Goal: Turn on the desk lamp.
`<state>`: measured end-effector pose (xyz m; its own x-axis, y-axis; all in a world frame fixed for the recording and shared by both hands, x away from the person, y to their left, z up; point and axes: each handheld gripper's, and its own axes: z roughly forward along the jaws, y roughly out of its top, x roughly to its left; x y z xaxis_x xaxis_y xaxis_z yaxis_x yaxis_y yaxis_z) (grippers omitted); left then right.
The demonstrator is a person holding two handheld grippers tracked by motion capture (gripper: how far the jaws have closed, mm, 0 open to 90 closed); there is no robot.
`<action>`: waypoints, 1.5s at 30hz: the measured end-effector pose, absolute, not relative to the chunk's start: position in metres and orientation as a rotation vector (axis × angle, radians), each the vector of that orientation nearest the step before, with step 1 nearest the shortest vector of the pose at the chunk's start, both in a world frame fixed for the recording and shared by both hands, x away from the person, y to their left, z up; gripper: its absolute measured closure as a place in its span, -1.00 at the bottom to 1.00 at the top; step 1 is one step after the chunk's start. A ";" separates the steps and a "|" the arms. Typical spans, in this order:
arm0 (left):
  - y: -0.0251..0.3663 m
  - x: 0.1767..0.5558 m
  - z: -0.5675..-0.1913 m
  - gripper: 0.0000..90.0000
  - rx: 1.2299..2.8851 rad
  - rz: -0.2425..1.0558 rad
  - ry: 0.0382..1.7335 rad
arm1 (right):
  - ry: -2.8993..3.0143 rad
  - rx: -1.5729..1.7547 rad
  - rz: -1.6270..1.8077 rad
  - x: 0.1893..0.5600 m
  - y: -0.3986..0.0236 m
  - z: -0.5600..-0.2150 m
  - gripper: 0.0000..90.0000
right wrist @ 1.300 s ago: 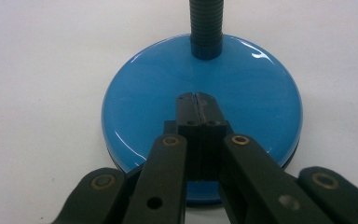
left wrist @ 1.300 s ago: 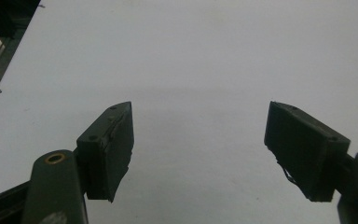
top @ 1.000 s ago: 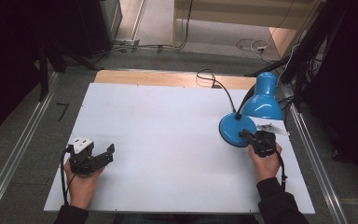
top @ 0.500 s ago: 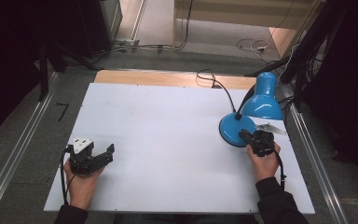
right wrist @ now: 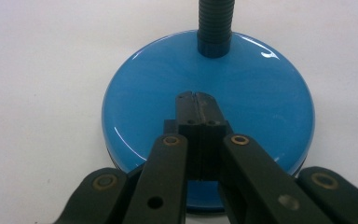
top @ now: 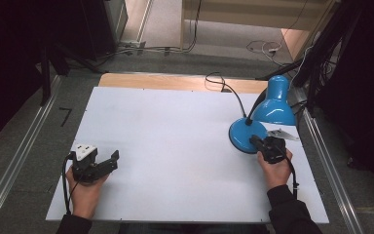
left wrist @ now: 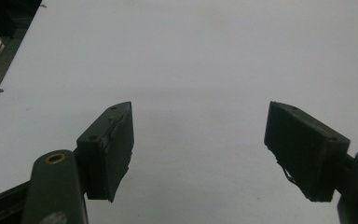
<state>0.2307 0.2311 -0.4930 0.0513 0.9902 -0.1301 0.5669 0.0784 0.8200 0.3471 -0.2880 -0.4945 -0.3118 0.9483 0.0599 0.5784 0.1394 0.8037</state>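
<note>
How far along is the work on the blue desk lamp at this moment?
Done: the right gripper has reached the blue desk lamp, jaws shut together over its round base, perhaps pressing something there. In hand: that contact on the base; whether a switch lies underneath cannot be told. Left: the lamp shows no glow. The left gripper waits open over the white table.

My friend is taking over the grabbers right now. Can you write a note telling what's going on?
Right gripper: jaws shut together, tips over the blue desk lamp's round base, maybe pressing something there; contact unclear.
Left gripper: open, holding nothing, low over the bare white table at its near left.
Lamp: upright at the right edge, shade pointing down.
Done: right gripper has reached the base.
Left: cannot tell if the lamp is on.
</note>
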 end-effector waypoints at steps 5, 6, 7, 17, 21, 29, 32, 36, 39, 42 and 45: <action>0.231 0.230 -0.493 -0.46 1.578 0.716 1.609 | 1.952 1.453 1.037 0.347 -0.287 -0.495 0.96; 0.231 0.231 -0.493 -0.46 1.577 0.716 1.609 | 1.952 1.453 1.036 0.346 -0.287 -0.495 0.97; 0.231 0.231 -0.493 -0.46 1.578 0.717 1.609 | 1.952 1.454 1.037 0.346 -0.287 -0.495 0.97; 0.231 0.230 -0.493 -0.46 1.576 0.716 1.609 | 1.951 1.450 1.033 0.346 -0.287 -0.495 0.97; 0.231 0.230 -0.492 -0.46 1.573 0.717 1.611 | 1.950 1.445 1.028 0.346 -0.287 -0.495 0.97; 0.232 0.230 -0.492 -0.45 1.572 0.714 1.609 | 1.949 1.443 1.028 0.345 -0.287 -0.496 0.97; 0.232 0.230 -0.492 -0.45 1.570 0.716 1.609 | 1.948 1.447 1.030 0.345 -0.287 -0.495 0.97; 0.232 0.230 -0.492 -0.45 1.568 0.715 1.609 | 1.950 1.445 1.032 0.344 -0.287 -0.495 0.97; 0.232 0.230 -0.492 -0.45 1.567 0.713 1.610 | 1.950 1.439 1.026 0.344 -0.287 -0.496 0.97; 0.232 0.230 -0.492 -0.45 1.564 0.712 1.611 | 1.949 1.437 1.025 0.344 -0.287 -0.496 0.97; 0.232 0.230 -0.492 -0.45 1.563 0.712 1.611 | 1.966 1.447 1.022 0.343 -0.287 -0.496 0.97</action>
